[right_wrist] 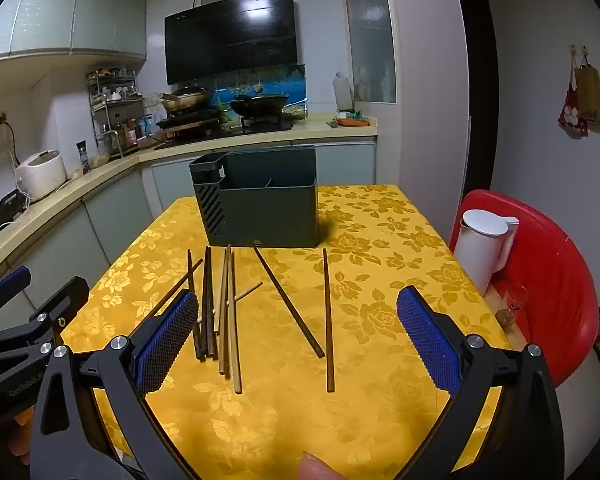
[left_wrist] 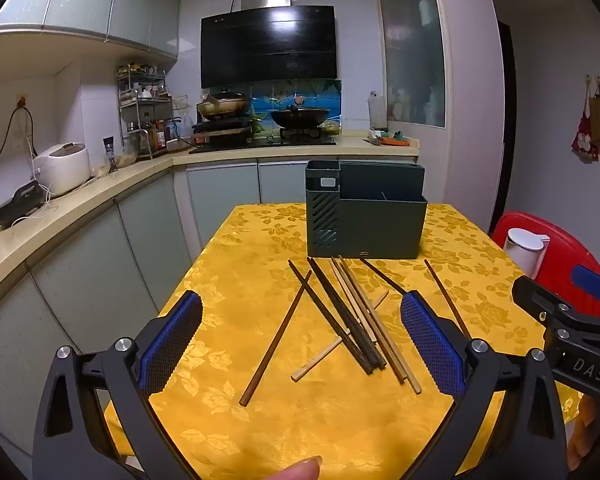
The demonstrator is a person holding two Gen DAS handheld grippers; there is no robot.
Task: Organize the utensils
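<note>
The yellow-clothed surface (left_wrist: 260,420) carries a dark green holder (left_wrist: 366,216) at its far end, presumably awaiting the chopsticks (left_wrist: 352,320) scattered loose before it. Left gripper (left_wrist: 300,344) and right gripper (right_wrist: 296,340) hover, jaws wide and empty.

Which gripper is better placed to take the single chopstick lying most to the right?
The right gripper, I think. Its jaws are open and the single chopstick lies between its fingers. The left gripper faces the crossed pile.
</note>
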